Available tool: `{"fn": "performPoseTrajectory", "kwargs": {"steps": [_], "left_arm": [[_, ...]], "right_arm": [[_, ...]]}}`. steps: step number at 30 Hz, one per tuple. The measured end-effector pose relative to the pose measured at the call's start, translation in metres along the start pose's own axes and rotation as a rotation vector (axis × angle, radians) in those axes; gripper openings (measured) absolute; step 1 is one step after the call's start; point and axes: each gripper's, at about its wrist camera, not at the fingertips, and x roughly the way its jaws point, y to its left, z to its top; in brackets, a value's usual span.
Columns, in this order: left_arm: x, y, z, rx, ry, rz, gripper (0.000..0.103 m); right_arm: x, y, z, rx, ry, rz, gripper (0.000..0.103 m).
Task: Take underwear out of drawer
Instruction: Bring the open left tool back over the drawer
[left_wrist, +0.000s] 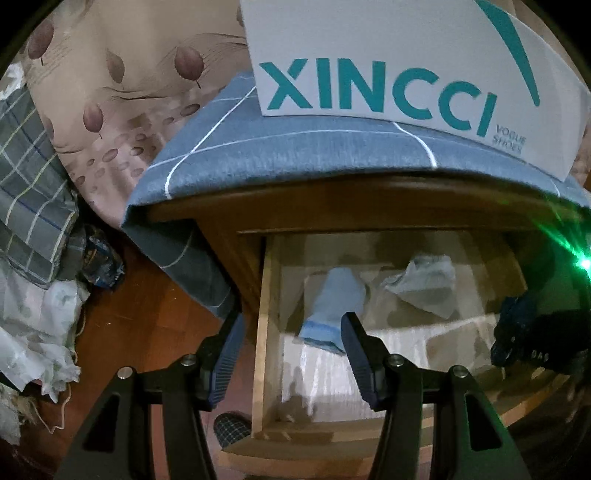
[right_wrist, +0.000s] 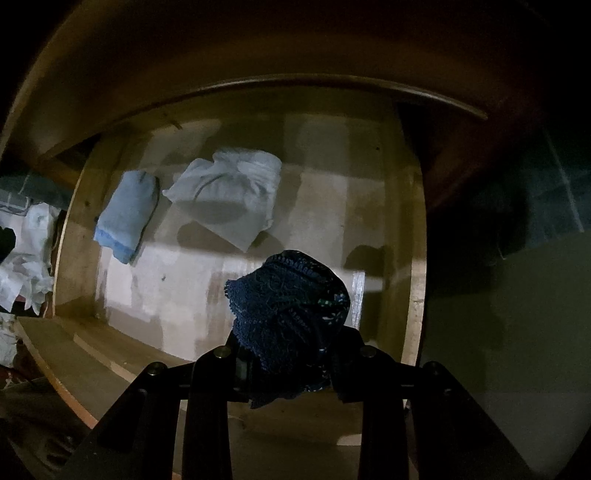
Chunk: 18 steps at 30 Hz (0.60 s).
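An open wooden drawer (left_wrist: 264, 332) (right_wrist: 413, 258) holds a folded light-blue piece of underwear (left_wrist: 332, 302) (right_wrist: 127, 214) and a crumpled pale grey piece (left_wrist: 424, 284) (right_wrist: 229, 192). My left gripper (left_wrist: 291, 325) hangs open above the drawer's left wall, its right finger just beside the light-blue piece, nothing between its pads. My right gripper (right_wrist: 288, 354) is shut on a bundle of dark navy lace underwear (right_wrist: 288, 314), held above the drawer floor. That gripper and its dark bundle (left_wrist: 517, 321) show at the right edge of the left wrist view.
The nightstand top carries a blue checked cloth (left_wrist: 295, 155) and a white XINCCI shoe box (left_wrist: 388, 74). A bed with leaf-print bedding (left_wrist: 129, 92) lies to the left. Crumpled white material (left_wrist: 37, 325) and a slipper (left_wrist: 231, 430) lie on the wooden floor.
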Motion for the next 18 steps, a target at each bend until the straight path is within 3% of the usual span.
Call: {"fn": "performPoseTrajectory", "kwargs": {"steps": [5, 7, 12, 18], "left_arm": [[0.010, 0.007, 0.001, -0.053, 0.047, -0.015, 0.056], [0.012, 0.006, 0.002, -0.050, 0.042, 0.016, 0.056], [0.015, 0.004, 0.004, -0.066, 0.056, -0.008, 0.056], [0.010, 0.010, 0.005, -0.062, 0.025, 0.013, 0.056]], "right_arm": [[0.003, 0.003, -0.001, -0.016, -0.002, -0.014, 0.028], [0.003, 0.005, -0.001, -0.022, -0.005, -0.020, 0.028], [-0.001, 0.009, -0.003, -0.043, -0.032, -0.025, 0.028], [-0.015, 0.015, -0.004, -0.062, -0.078, -0.009, 0.028]]}}
